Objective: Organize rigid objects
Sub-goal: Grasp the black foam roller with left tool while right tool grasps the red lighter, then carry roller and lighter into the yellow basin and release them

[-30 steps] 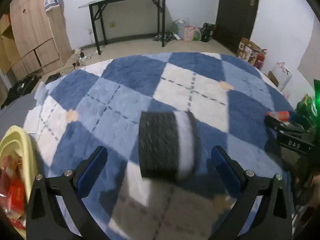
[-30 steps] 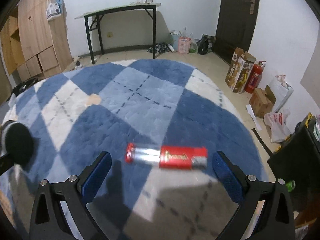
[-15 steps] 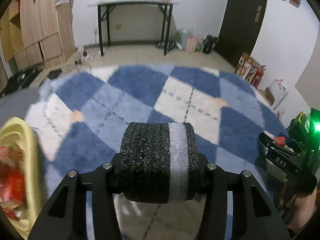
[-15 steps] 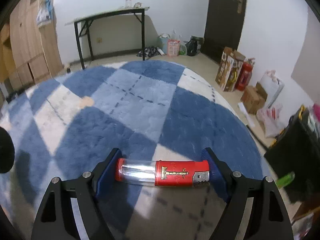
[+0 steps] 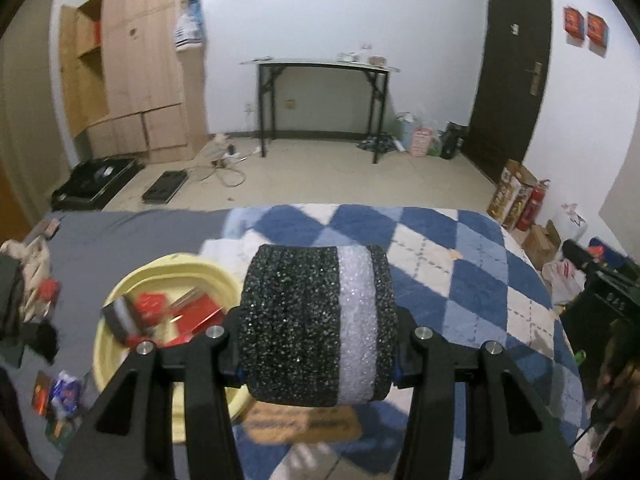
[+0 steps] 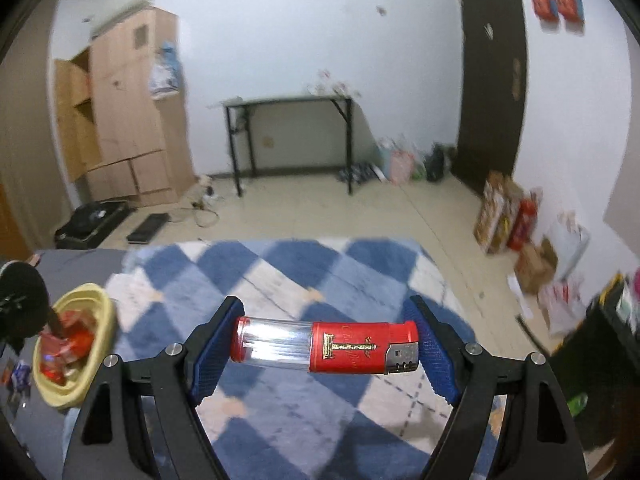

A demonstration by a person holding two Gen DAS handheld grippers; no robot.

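Left gripper [image 5: 318, 344] jaws clamped on black-and-white foam cylinder [image 5: 316, 324]; right gripper [image 6: 324, 346] jaws pinch red-and-clear plastic lighter [image 6: 325, 345] endwise. Carry both level to yellow round plastic basin [image 5: 120, 300] at lower left, release low inside.

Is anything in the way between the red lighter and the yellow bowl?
Nothing visible blocks it. The red lighter is held above the blue rug, and the yellow bowl sits open to the left.

Left gripper [image 5: 318, 326] is clamped on a foam roll [image 5: 316, 324]. Right gripper [image 6: 324, 346] pinches a lighter [image 6: 326, 346] endwise, lifted.
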